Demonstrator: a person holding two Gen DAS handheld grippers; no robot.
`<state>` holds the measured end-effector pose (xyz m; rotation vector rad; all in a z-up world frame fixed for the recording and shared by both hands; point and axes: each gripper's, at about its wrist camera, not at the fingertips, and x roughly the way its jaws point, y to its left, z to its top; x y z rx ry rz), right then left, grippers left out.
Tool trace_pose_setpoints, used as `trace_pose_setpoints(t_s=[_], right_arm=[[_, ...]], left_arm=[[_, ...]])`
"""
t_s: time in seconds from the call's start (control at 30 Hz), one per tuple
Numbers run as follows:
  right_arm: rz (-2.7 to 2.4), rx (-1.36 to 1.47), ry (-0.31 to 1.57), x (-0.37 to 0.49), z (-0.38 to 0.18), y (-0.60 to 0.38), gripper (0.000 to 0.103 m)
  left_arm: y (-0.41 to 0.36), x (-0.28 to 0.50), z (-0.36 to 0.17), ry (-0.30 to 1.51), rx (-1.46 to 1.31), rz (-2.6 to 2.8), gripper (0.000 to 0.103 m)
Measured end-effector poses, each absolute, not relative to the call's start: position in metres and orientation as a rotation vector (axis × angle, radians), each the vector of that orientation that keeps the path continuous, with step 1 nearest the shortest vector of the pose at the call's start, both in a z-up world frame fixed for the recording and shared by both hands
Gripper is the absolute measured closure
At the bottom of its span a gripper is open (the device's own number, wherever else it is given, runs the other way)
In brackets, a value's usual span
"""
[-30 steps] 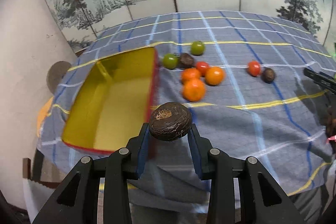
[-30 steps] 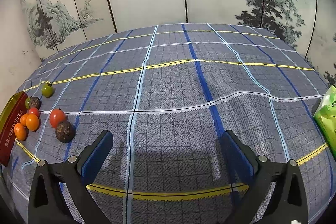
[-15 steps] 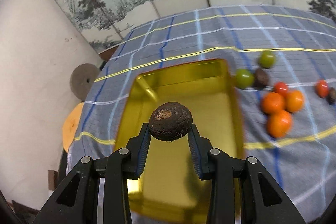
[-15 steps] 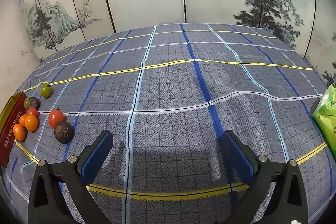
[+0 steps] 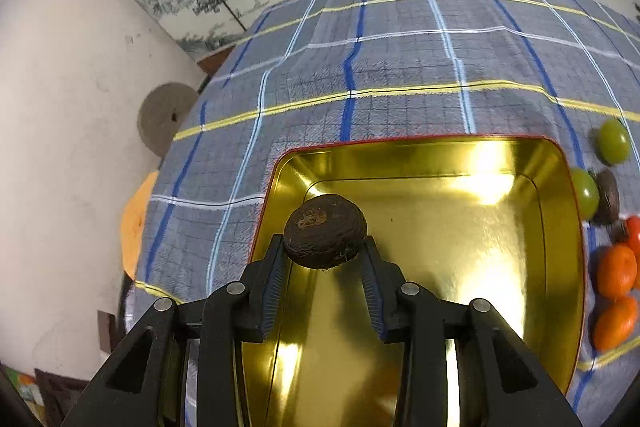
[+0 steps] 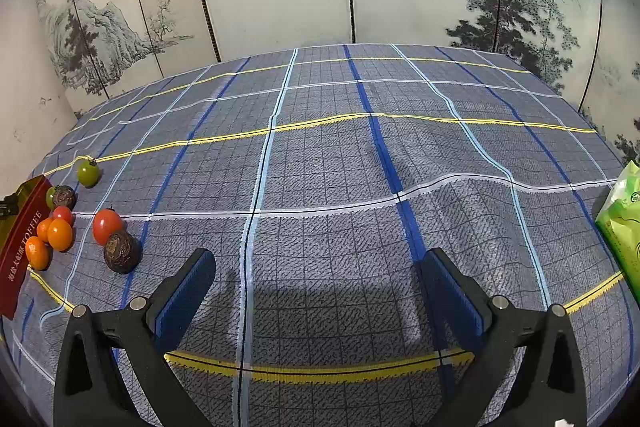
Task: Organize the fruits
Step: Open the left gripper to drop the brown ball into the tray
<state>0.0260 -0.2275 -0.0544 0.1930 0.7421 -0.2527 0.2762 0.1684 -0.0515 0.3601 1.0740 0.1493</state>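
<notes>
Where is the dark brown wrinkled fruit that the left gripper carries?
In the left wrist view, the dark brown fruit sits clamped in the left gripper, above the gold tin.

The tin is gleaming like polished gold metal inside, throwing bright glare, while its outer wall is showing glossy red paint. The dark fruit is looking matt, wrinkled and rough. The tablecloth is lying as soft woven cloth, slightly fuzzy and rumpled. The left gripper is looking like matt black plastic with ribbed blue pads. The green fruits are shining smooth; the green packet is glistening like plastic film.
</notes>
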Motion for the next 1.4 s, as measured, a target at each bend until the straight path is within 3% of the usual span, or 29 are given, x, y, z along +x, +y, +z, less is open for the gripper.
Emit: trace_pose_setpoints(t_s=[0.23,0.3,0.4,0.6,0.83,1.03,1.13,1.3,1.4], right_arm=[[-0.254,0.193,0.742,0.026,-0.054,-0.228,0.0],[-0.255,0.195,0.743,0.027,-0.054,-0.227,0.0],[-0.255,0.194,0.743,0.027,-0.054,-0.227,0.0],[-0.251,0.193,0.744,0.027,-0.055,-0.227,0.0],[-0.173,0.121,0.713,0.021,-0.044,-0.2,0.001],[0.295,0.163,0.743,0.028,-0.006,-0.092,0.001],[0.461,0.114,0.79,0.041,-0.001,-0.025,0.005],[0.529,0.078,0.868,0.07,-0.021,0.032,0.031],[0.485,0.06,0.888,0.081,-0.033,0.043,0.032]], left_arm=[[0.164,0.283,-0.054,1.075,0.368,0.131,0.063],[0.159,0.281,-0.051,1.042,0.393,0.134,0.058],[0.155,0.278,-0.042,0.991,0.413,0.123,0.043],[0.168,0.256,-0.001,0.898,0.291,0.096,0.04],[0.19,0.155,0.04,0.764,0.041,0.023,0.032],[0.203,0.056,0.03,0.698,-0.051,0.055,0.023],[0.205,0.023,0.022,0.687,-0.064,0.071,0.022],[0.207,-0.017,0.003,0.776,-0.032,0.076,0.017],[0.208,-0.03,-0.007,0.8,-0.017,0.127,0.017]])
